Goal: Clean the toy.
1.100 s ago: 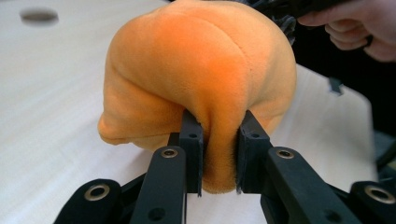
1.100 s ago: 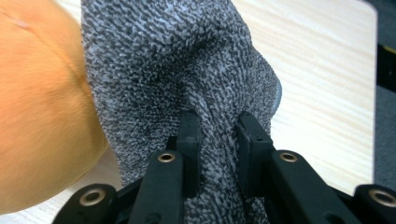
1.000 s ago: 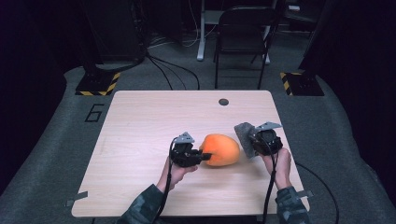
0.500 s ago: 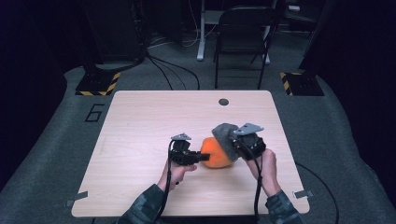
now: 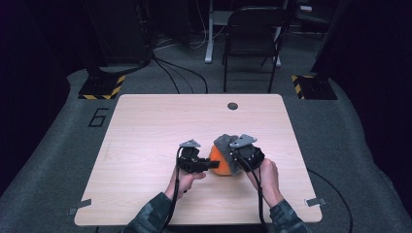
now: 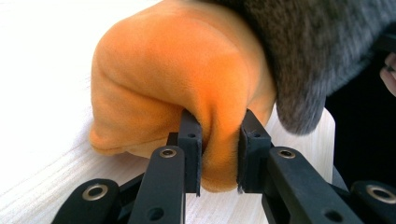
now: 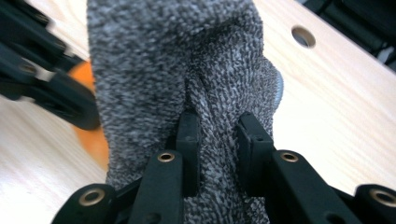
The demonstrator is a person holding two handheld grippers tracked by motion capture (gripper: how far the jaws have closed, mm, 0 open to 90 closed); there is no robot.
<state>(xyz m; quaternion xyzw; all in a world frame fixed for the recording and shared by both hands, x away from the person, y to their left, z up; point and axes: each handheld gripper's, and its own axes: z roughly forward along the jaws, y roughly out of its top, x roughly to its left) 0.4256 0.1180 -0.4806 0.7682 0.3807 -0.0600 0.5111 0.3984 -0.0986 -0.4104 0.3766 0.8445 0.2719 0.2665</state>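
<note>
Left gripper (image 6: 218, 154): black, two flat jaws with rivet-like pins, clamped on a pinched fold of the orange cloth; in the high view it sits just left of the orange bundle (image 5: 197, 163).
Right gripper (image 7: 217, 151): same black build, jaws closed on a ridge of the grey cloth; in the high view it sits at the bundle's right (image 5: 244, 155), a grey three-cornered plate on top.
Orange cloth (image 6: 177, 79): soft, velvety, smooth-napped, bunched into a rounded lump resting on the table; from above it shows between the two grippers (image 5: 218, 162).
Grey cloth (image 7: 187, 70): coarse, speckled grey-and-dark knit, looped texture, draped over the right and upper side of the orange lump, touching it (image 5: 227, 145).
Hands: left hand (image 5: 184, 180) and right hand (image 5: 266, 175) grip the handles from the near edge; sleeves are mottled dark fabric.
Table (image 5: 145, 126): pale wood grain, rounded corners, a small dark round hole (image 5: 232, 106) near the far edge.
Writing: a "6" (image 5: 99, 117) marked on the grey floor left of the table.
Surroundings: dark folding chair (image 5: 252, 34) beyond the table; yellow-and-black striped bases (image 5: 102, 87) at either side.
</note>
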